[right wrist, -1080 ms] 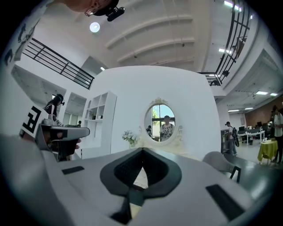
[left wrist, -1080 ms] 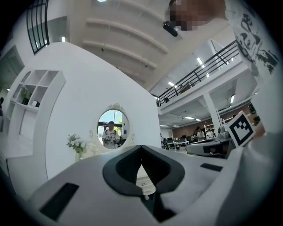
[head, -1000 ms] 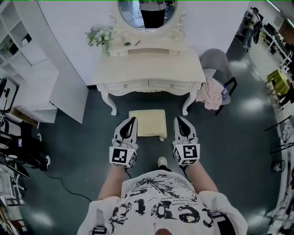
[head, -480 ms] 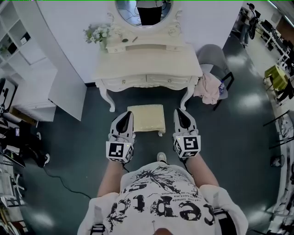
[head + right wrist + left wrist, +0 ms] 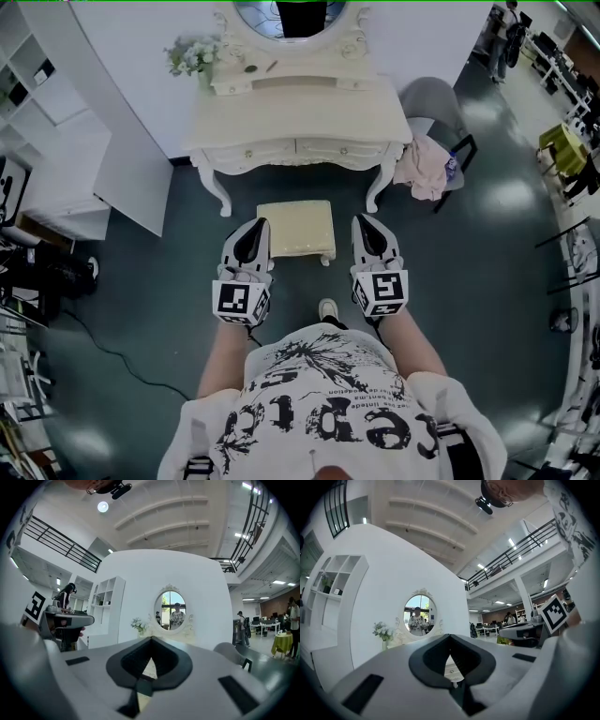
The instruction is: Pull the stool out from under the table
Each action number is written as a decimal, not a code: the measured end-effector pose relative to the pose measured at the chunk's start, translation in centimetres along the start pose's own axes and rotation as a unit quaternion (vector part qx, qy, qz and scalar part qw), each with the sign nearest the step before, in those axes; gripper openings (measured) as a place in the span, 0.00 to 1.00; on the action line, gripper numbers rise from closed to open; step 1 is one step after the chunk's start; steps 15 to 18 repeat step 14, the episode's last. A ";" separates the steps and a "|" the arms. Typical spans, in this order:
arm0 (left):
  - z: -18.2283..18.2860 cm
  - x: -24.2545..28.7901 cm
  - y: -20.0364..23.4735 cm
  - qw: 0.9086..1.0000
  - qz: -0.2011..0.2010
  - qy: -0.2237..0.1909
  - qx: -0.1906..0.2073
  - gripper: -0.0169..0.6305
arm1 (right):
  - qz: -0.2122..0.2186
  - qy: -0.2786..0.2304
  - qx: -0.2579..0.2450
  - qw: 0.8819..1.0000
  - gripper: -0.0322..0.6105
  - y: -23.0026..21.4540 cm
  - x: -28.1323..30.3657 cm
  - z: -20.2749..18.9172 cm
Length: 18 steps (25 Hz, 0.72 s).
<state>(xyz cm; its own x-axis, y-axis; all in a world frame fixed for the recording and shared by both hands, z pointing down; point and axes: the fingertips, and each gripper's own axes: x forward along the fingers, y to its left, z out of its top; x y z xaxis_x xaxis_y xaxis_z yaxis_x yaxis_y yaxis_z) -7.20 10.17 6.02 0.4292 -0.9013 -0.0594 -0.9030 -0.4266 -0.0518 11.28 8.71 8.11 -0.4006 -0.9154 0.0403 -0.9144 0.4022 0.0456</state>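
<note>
The cream cushioned stool (image 5: pixel 295 228) stands on the dark floor in front of the white dressing table (image 5: pixel 295 112), its far edge about level with the table's front legs. My left gripper (image 5: pixel 257 225) hangs by the stool's left edge and my right gripper (image 5: pixel 362 223) by its right edge. Both point toward the table, shut and holding nothing. In the left gripper view the left gripper (image 5: pixel 450 637) has its tips together, and so does the right gripper (image 5: pixel 151 639) in the right gripper view. Both views face the oval mirror (image 5: pixel 171 609); the jaws hide the stool.
A vase of flowers (image 5: pixel 192 56) stands on the table's left end. A grey chair (image 5: pixel 433 105) draped with pink cloth (image 5: pixel 422 173) sits right of the table. White shelving (image 5: pixel 56 122) is at the left, and a cable (image 5: pixel 112 352) lies on the floor. My shoe (image 5: pixel 327 308) is behind the stool.
The whole scene has slid a little upward in the head view. Stool, table and both grippers keep the same places relative to one another.
</note>
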 end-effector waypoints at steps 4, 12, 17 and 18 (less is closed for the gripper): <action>0.0 -0.1 0.2 1.000 -0.001 0.003 0.000 0.05 | 0.000 0.001 -0.002 1.000 0.07 0.2 -0.1 0.0; 0.5 0.1 0.4 1.000 0.001 -0.005 0.001 0.05 | 0.000 0.005 -0.018 1.000 0.08 0.1 0.0 0.1; 0.6 0.2 0.4 1.000 0.002 -0.003 0.000 0.05 | 0.002 0.004 -0.024 1.000 0.08 0.1 0.0 0.3; 0.6 0.2 0.4 1.000 0.002 -0.003 0.000 0.05 | 0.002 0.004 -0.024 1.000 0.08 0.1 0.0 0.3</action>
